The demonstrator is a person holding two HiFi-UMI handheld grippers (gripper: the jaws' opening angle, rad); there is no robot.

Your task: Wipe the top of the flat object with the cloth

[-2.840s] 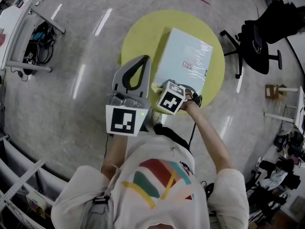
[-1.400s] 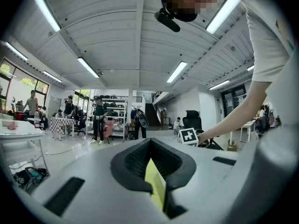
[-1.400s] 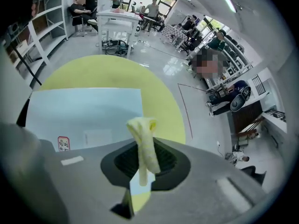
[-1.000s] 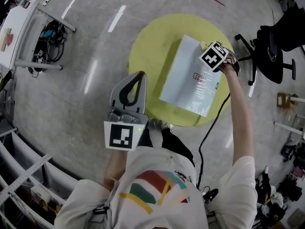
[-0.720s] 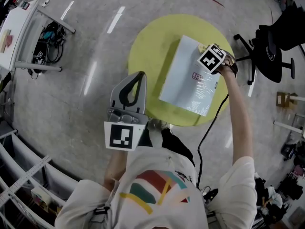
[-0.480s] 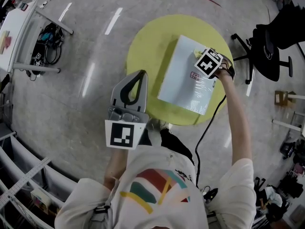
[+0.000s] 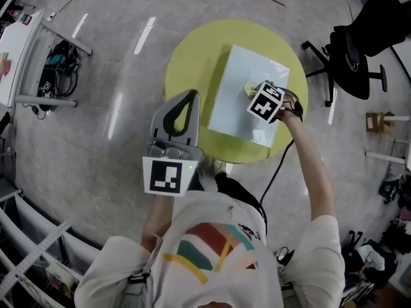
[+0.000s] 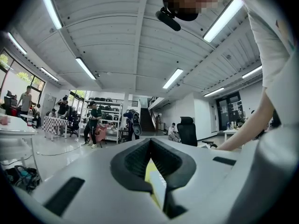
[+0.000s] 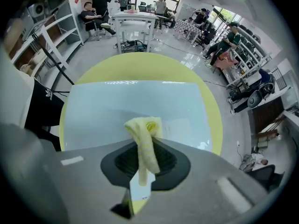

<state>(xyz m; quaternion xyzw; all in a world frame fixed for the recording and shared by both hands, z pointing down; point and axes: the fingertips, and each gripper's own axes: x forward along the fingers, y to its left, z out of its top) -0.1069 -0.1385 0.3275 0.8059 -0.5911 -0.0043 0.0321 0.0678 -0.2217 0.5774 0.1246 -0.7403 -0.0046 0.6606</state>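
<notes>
A flat pale blue object [image 7: 237, 98] lies on a round yellow table [image 7: 192, 63]. My right gripper [image 7: 253, 92] is over the object's right half, shut on a yellow cloth [image 7: 250, 90]. In the right gripper view the cloth [image 9: 144, 127] hangs from the shut jaws of my right gripper [image 9: 141, 143] onto the blue top [image 9: 107, 113], with the table [image 9: 140, 64] around it. My left gripper [image 7: 187, 95] is held at the table's near left edge, off the object. In its own view my left gripper [image 8: 150, 143] is shut and holds nothing, pointing out into the room.
A black office chair [image 7: 352, 49] stands right of the table. A white desk [image 7: 16, 56] with cables under it is at far left, and shelving [image 7: 26, 236] runs along the lower left. A black cable [image 7: 273, 172] trails from the right gripper.
My right gripper has dragged the cloth from the object's far right corner back across the top toward its middle right. The left gripper has stayed put.
</notes>
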